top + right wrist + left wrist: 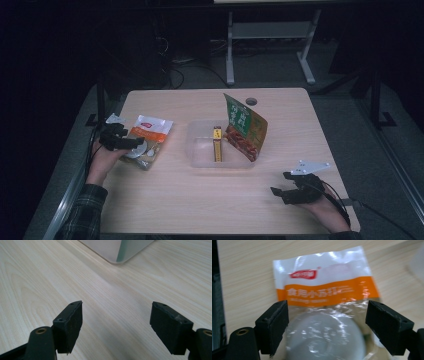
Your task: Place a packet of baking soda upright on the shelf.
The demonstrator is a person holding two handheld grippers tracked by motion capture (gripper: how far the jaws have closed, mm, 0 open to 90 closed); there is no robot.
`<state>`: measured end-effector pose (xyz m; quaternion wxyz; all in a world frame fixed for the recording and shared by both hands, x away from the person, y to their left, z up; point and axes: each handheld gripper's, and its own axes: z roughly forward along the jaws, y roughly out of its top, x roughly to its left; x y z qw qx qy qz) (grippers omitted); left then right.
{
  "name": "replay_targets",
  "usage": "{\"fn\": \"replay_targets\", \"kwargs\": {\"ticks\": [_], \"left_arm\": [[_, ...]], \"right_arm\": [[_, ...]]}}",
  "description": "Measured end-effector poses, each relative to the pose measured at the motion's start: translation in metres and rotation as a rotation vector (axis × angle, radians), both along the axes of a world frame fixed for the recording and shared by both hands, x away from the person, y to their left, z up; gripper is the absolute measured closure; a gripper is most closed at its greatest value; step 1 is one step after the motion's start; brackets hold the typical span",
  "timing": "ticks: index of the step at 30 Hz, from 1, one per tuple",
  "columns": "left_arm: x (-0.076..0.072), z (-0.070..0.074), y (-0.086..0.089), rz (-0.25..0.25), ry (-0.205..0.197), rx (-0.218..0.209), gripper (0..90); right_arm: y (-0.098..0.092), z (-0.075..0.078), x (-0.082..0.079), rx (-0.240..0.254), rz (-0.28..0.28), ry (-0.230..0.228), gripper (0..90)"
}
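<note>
The white and orange pouch (324, 302) lies flat on the left part of the counter (200, 200), well apart from the clear plastic tub (200, 155) at the centre. Its long axis runs away from the person, slightly slanted, with the printed orange band at the far half and a round white content showing through the clear near half.

The left gripper (325, 322) is directly over that near half. Its fingers (274, 325) stand apart, one at each long edge of the pouch, with the pouch width lying between them; the pads are not seen pressing on the film. Judgement: the pouch lies straight ahead of and below these fingers, crosswise to their closing line, so a descent and closure would take it across its narrow dimension.

The right gripper (287, 192) rests low at the near right of the counter, fingers apart on nothing, bare wood between them. It is far from the pouch; the left hand is plainly the nearer.

The tub holds a yellow box (217, 145) and a green and red packet (245, 127) leaning on its right wall.
</note>
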<state>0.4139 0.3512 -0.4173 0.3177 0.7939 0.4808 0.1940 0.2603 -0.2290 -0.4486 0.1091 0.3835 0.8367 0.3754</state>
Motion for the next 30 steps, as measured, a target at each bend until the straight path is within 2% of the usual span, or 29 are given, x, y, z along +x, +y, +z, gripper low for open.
{"fn": "replay_targets", "kwargs": {"ticks": [1, 4, 5, 7, 9, 11, 13, 14, 17, 21, 27, 30], "left_arm": [[0.007, -0.002, 0.004, 0.012, 0.008, -0.004, 18.3], [0.013, -0.006, 0.007, 0.022, 0.003, -0.002, 18.3], [0.019, -0.011, 0.010, 0.028, 0.038, 0.016, 18.4], [0.022, -0.013, 0.013, 0.038, 0.042, 0.027, 18.3], [0.027, -0.020, 0.021, 0.060, 0.059, -0.022, 20.3], [0.029, -0.023, 0.023, 0.061, 0.072, -0.028, 20.8], [0.030, -0.028, 0.027, 0.053, 0.107, -0.070, 23.9], [0.030, -0.028, 0.027, 0.053, 0.107, -0.070, 24.7], [0.031, -0.031, 0.026, 0.035, 0.128, -0.104, 27.8], [0.031, -0.032, 0.023, 0.015, 0.146, -0.114, 33.9], [0.032, -0.034, 0.026, 0.017, 0.166, -0.141, 40.5], [0.032, -0.034, 0.026, 0.018, 0.170, -0.137, 45.6]], "right_arm": [[0.000, 0.000, 0.000, 0.001, -0.006, 0.003, 25.8], [-0.001, 0.000, 0.000, 0.001, -0.006, 0.003, 25.8], [0.000, -0.001, 0.000, 0.000, -0.005, 0.002, 25.8], [0.000, -0.001, 0.000, -0.002, -0.003, 0.002, 25.8], [0.000, -0.001, 0.001, -0.010, 0.003, -0.001, 25.8], [0.000, -0.001, 0.001, -0.012, 0.002, -0.002, 25.8], [0.000, -0.001, 0.001, -0.013, 0.002, 0.003, 25.8], [0.000, -0.001, 0.001, -0.013, 0.002, 0.003, 25.8], [0.000, -0.001, 0.002, -0.017, 0.002, 0.003, 25.9], [0.000, -0.001, 0.001, -0.023, 0.003, 0.004, 26.2], [0.001, -0.002, 0.002, -0.036, 0.008, -0.001, 26.4], [0.001, -0.002, 0.001, -0.037, 0.005, 0.003, 26.4]]}}
